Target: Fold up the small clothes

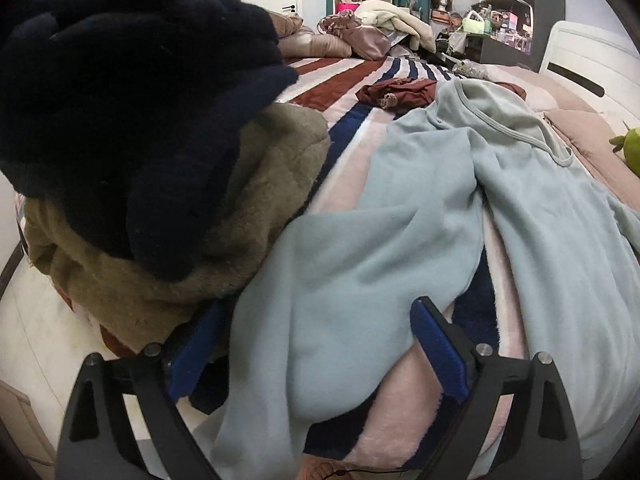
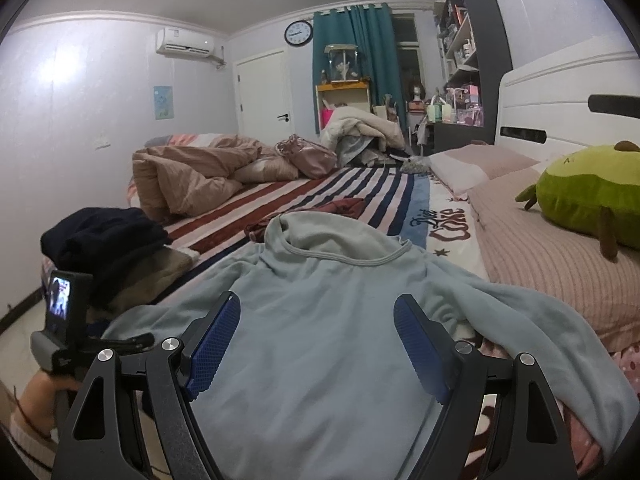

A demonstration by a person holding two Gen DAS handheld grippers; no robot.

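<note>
You are working over a bed covered by a striped blanket (image 2: 320, 188) in red, navy and pale bands, in a cluttered bedroom with a teal curtain (image 2: 360, 60), a wall clock (image 2: 298, 33) and tall shelves (image 2: 464, 40) at the far side; a green plush toy (image 2: 588, 196) lies on the pink pillows to your right.

The pale blue top (image 2: 320, 320) is spread across the blanket with its neckline away from you; a dark red garment (image 2: 312, 216) lies crumpled just beyond that neckline, apart from it.

Your right gripper (image 2: 316, 344) sits over the body of the top, its blue pads standing well apart with nothing pinched; the cloth lies flat below and between them, and whether the tips touch it cannot be told.

Your left gripper (image 1: 320, 360) is spread wide at the near left edge of the top; a fold of the sleeve (image 1: 340, 300) runs down between the two fingers, yet the pads do not press on it; its left finger (image 1: 196, 356) is tucked under the edge of a tan fleece garment (image 1: 200, 240); a dark navy knit (image 1: 132, 92) is stacked on that fleece, just beside the top's left side.

In the right wrist view your hand (image 2: 40, 396) grips the left tool's handle at the lower left.
</note>
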